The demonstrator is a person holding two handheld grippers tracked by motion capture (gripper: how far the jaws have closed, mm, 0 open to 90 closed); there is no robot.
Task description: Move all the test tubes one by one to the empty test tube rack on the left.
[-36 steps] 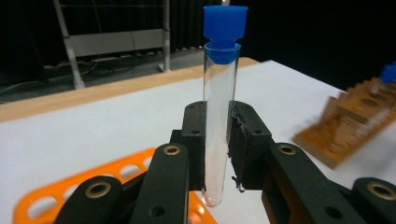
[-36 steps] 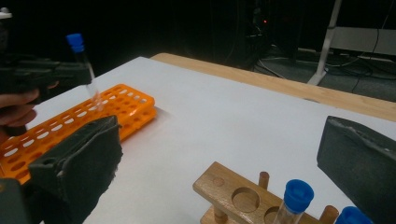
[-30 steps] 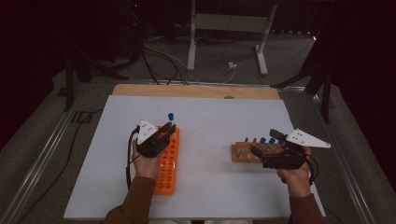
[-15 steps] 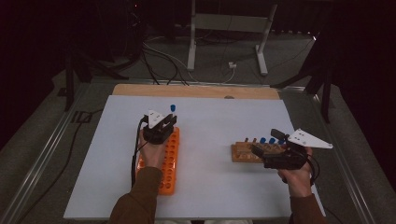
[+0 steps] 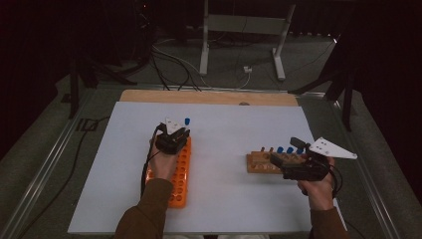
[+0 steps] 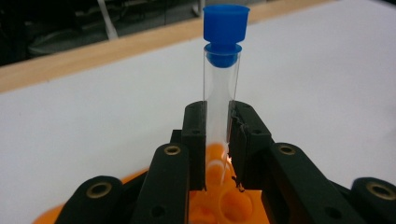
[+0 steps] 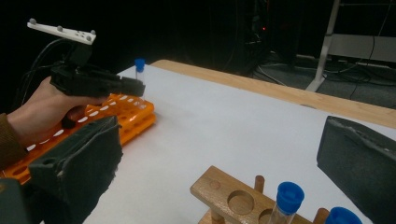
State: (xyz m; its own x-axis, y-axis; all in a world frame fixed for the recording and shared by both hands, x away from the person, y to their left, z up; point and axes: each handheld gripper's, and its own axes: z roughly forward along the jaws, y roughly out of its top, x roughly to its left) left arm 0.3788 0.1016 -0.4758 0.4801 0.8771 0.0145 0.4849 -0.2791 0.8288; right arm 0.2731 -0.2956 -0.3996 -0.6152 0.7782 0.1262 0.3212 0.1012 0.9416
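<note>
My left gripper (image 5: 182, 131) is shut on a clear tube with a blue cap (image 5: 187, 121), held upright over the far end of the orange rack (image 5: 180, 175). In the left gripper view the pads (image 6: 194, 135) press on the tube (image 6: 221, 88) at mid height, with orange rack holes (image 6: 233, 201) right below it. My right gripper (image 5: 276, 159) stands open at the wooden rack (image 5: 260, 163). Its jaws (image 7: 219, 154) are wide apart with nothing between them. From that view the left gripper (image 7: 137, 86) and its tube (image 7: 139, 70) are seen above the orange rack (image 7: 128, 109).
The wooden rack (image 7: 224, 191) holds several blue-capped tubes (image 7: 288, 198) and has free holes. A white sheet (image 5: 224, 129) covers the table, with a wooden strip (image 5: 209, 97) along its far edge. Stands and cables lie on the floor beyond.
My left hand has moved a little away along the orange rack with the tube and turned so the tube stands upright. The right hand has stayed still.
</note>
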